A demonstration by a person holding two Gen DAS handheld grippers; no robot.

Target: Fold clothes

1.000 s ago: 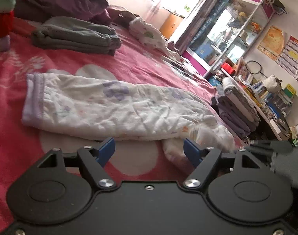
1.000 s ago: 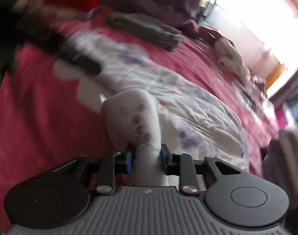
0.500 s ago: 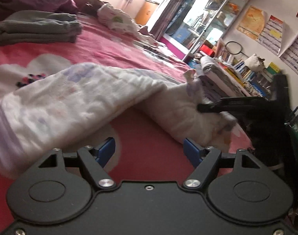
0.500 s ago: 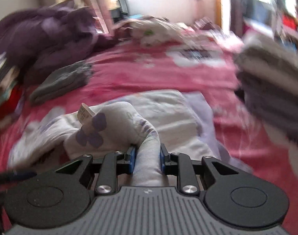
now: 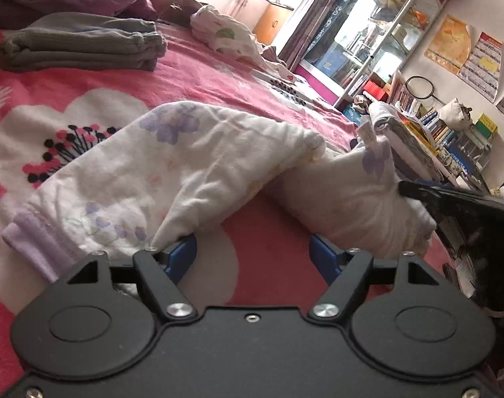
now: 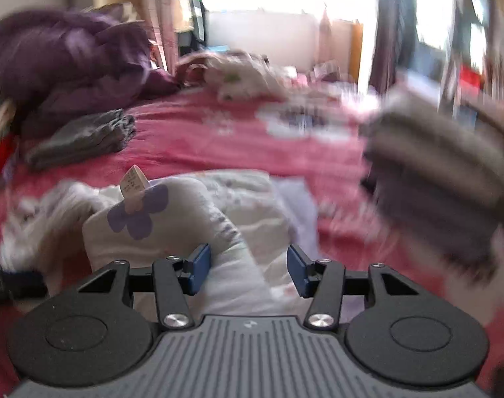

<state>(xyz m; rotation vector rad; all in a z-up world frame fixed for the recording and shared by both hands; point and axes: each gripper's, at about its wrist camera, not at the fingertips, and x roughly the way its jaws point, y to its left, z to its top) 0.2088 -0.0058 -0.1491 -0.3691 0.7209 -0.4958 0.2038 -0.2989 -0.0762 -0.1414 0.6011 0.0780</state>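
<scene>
While the left gripper (image 5: 252, 252) stands wide over the pink flowered bedspread (image 5: 202, 76), nothing lies between its blue pads except bare spread; the white floral garment (image 5: 159, 172) — soft pyjama trousers, by the lilac cuff (image 5: 36, 245) — reaches just ahead of it and to its left, one fold brushing the outer side of the left pad (image 5: 182, 253). Off to this gripper's right the other end of the garment bunches up, a small care label (image 5: 367, 132) sticking out, and the dark tip of the right gripper (image 5: 450, 195) touches that bunch. Further ahead and left sits a grey garment (image 5: 83, 46) already folded flat, and beyond the bed's edge on the right another folded stack (image 5: 407, 142) rests.

From the right wrist, the picture is smeared, yet the right gripper (image 6: 248, 265) shows plainly enough: its jaws are opening, the white cloth (image 6: 172, 229) lying loose in the gap with the pads clear of it on both sides. That bunch rises just ahead and slightly left, label upward; the grey folded piece (image 6: 83, 136) lies far ahead to the left, a blurred stack (image 6: 440, 172) to the right.

As I judge it, some of the laundry is done — the neat piles say so. This garment is only partway: one end brought over, not squared, and the crumpled white item (image 5: 225, 33) far ahead is unfolded.
</scene>
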